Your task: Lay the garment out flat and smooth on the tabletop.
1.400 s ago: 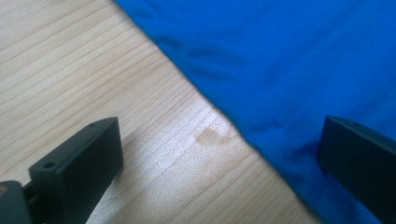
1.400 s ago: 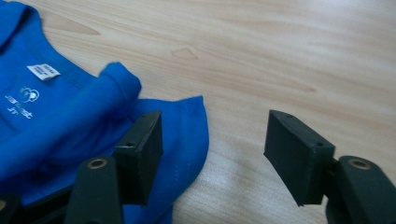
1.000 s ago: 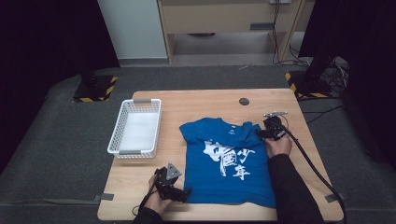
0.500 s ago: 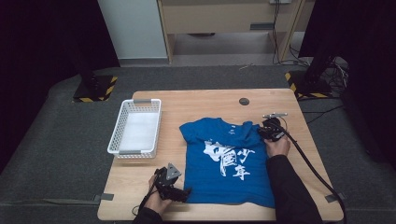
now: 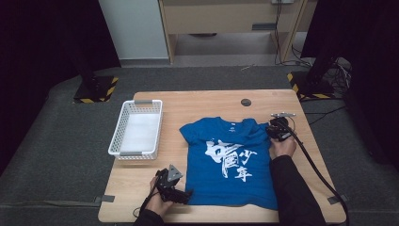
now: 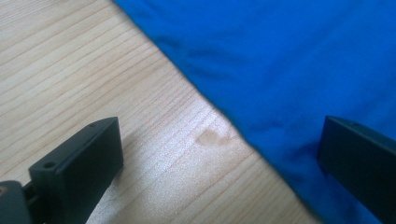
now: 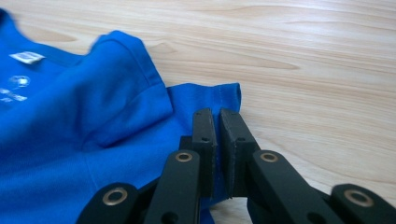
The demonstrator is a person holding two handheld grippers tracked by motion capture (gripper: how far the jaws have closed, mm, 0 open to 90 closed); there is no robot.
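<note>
Blue cotton T-shirt with white print (image 5: 230,160) lies flat on the light wooden table (image 5: 207,101). Right claw (image 7: 218,140) pinches its sleeve; left claw (image 6: 219,154), jaws wide, straddles the hem corner alongside.

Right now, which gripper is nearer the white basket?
Left. The left gripper sits at the shirt's lower hem, just below the basket; the right gripper is across the shirt, at its sleeve.
</note>
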